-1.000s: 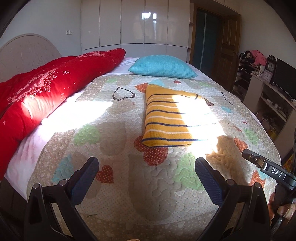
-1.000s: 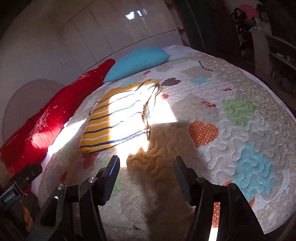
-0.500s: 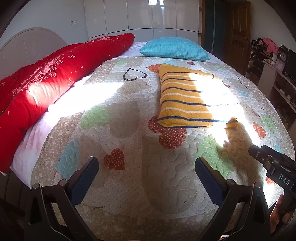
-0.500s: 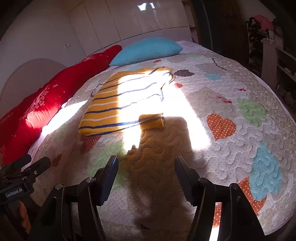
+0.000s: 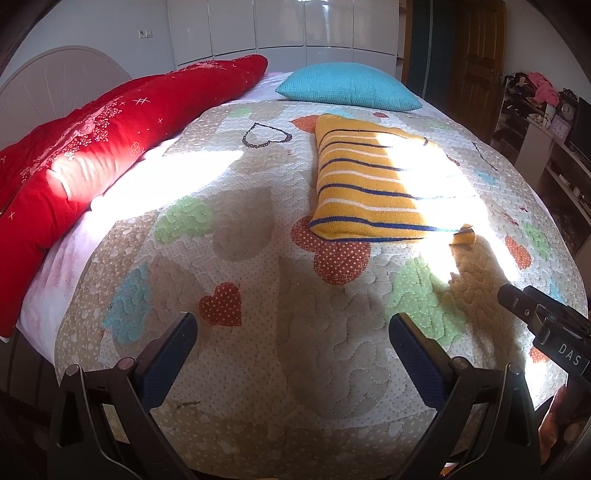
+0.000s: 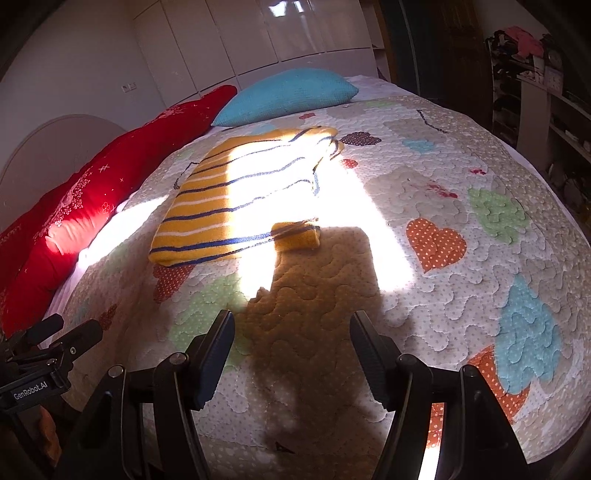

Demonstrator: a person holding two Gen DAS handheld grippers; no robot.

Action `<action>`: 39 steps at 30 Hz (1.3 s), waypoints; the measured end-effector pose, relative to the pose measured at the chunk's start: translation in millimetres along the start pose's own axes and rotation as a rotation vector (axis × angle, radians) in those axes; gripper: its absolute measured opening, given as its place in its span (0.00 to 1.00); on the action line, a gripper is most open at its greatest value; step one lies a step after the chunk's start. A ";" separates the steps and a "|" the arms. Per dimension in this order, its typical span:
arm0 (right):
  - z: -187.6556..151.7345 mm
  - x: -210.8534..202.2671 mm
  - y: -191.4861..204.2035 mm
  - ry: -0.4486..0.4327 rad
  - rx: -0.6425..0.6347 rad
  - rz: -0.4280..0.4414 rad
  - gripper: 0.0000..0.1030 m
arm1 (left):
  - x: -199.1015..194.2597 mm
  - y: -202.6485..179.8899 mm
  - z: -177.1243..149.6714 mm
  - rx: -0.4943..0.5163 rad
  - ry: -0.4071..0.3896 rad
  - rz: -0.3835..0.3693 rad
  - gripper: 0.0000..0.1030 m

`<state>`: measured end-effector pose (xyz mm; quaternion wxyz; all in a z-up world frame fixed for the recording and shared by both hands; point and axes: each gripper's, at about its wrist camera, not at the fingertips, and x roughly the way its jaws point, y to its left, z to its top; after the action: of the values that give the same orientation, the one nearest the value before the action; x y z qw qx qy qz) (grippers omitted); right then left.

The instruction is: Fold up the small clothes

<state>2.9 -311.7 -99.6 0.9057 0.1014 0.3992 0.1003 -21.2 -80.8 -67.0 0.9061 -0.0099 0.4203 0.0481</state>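
From my left claw (image 5: pixel 291 334) I see both fingers spread wide with nothing between them, hovering above the near end of the bed (image 5: pixel 258 369); my right claw (image 6: pixel 291 338) is likewise spread apart and empty, hanging over the quilt (image 6: pixel 461 295) in its own shadow; the right claw's body pokes into the left view at the far right edge, well apart from the garment.

The yellow striped sweater (image 5: pixel 373 188) lies folded into a rough rectangle on the quilt, past the middle of the bed and well clear of both claws; half of it sits in a bright patch of sun; a small yellow cuff (image 6: pixel 297 238) sticks out at its near right corner, touching the sweater's edge and lying flat on the quilt.

Beyond the sweater a teal pillow (image 5: pixel 347 90) rests at the far end of the bed, near but not touching it; a long red duvet (image 5: pixel 110 147) is bunched along the left side of the bed, apart from the sweater.

As for anything that holds things: only the open shelves (image 5: pixel 554 155) at the right wall, crowded with small objects too blurred to name, with a pink bundle (image 5: pixel 543 88) on top; white wardrobe doors (image 5: pixel 280 26) stand shut behind the bed.
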 end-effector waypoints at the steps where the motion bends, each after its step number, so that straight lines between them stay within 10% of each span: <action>1: -0.2 -1.8 0.3 -0.001 0.000 -0.004 0.68 | -0.7 -0.7 -0.5 0.000 0.002 -0.004 1.00; 39: -14.8 -48.5 18.0 -0.043 -0.061 -0.167 0.73 | -58.0 -20.1 -12.1 -0.036 -0.091 -0.094 1.00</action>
<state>-42.0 -305.6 -70.5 0.9220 0.0423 0.3833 0.0345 -65.7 -106.1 -31.0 0.9251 -0.0438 0.3769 0.0133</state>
